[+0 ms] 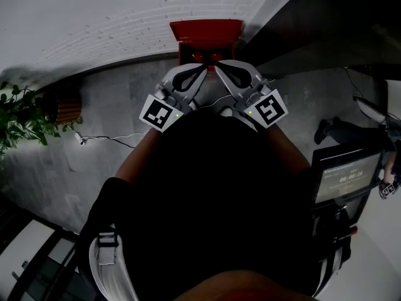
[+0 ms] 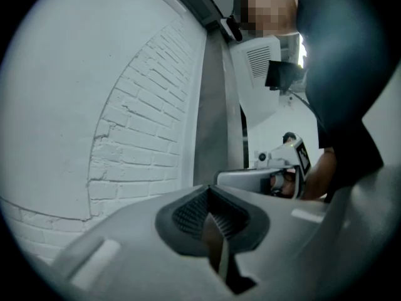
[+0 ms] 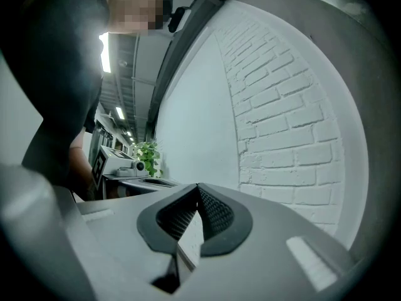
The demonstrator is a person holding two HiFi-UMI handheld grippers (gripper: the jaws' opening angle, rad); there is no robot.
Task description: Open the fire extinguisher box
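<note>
The box (image 1: pixel 205 33) was red. It stood on the grey floor (image 1: pixel 113 155), right up against the white brick wall (image 1: pixel 94 17). From above we saw its flat red top and a darker front under it. We could not tell if its door was open or shut.

We held the left hand-held gripper (image 2: pixel 210 217) out in front of us. Its jaws were pressed together, and there was nothing between them. The right hand-held gripper (image 3: pixel 195 221) was the same, with its jaws closed tight and nothing in them.

In the head view the two tips came close to each other, just in front of the box. We could not tell if they touched it. Past the tips, each gripper view showed the brick wall.

A green plant (image 1: pixel 22 115) stood far off to the left. A thin cable (image 1: pixel 103 138) lay on the floor near it.
</note>
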